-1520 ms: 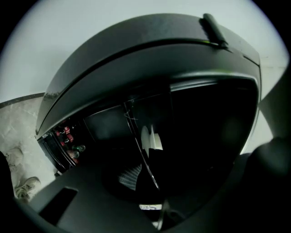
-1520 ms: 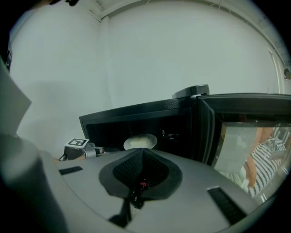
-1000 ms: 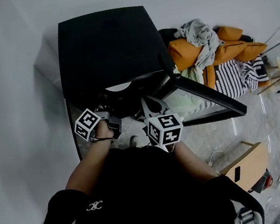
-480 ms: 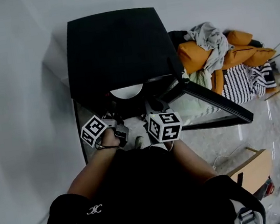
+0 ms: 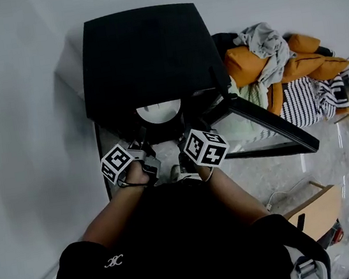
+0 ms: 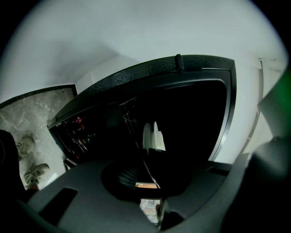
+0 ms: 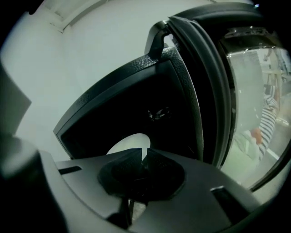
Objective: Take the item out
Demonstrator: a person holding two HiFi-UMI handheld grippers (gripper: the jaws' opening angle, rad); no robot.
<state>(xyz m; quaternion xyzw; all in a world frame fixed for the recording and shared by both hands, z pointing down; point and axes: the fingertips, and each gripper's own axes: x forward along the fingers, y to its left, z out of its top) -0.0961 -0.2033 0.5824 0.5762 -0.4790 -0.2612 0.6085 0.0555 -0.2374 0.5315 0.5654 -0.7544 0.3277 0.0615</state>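
Left gripper [image 6: 153, 157]: hovering half spread, holding nothing.
Right gripper [image 7: 145, 157]: jaws just opening a crack, empty.
Plate [image 7: 125, 144]: sitting just ahead, inside cabinet [image 5: 143, 56].
Progress: door [image 5: 269, 125] hanging open; grasping and removal remaining.

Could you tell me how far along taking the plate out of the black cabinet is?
Done: the door of the black cabinet stands open. In hand: the right gripper is at the opening, its jaws have just been opening, nothing between them. Left: the white plate sits inside the cabinet, not yet out.
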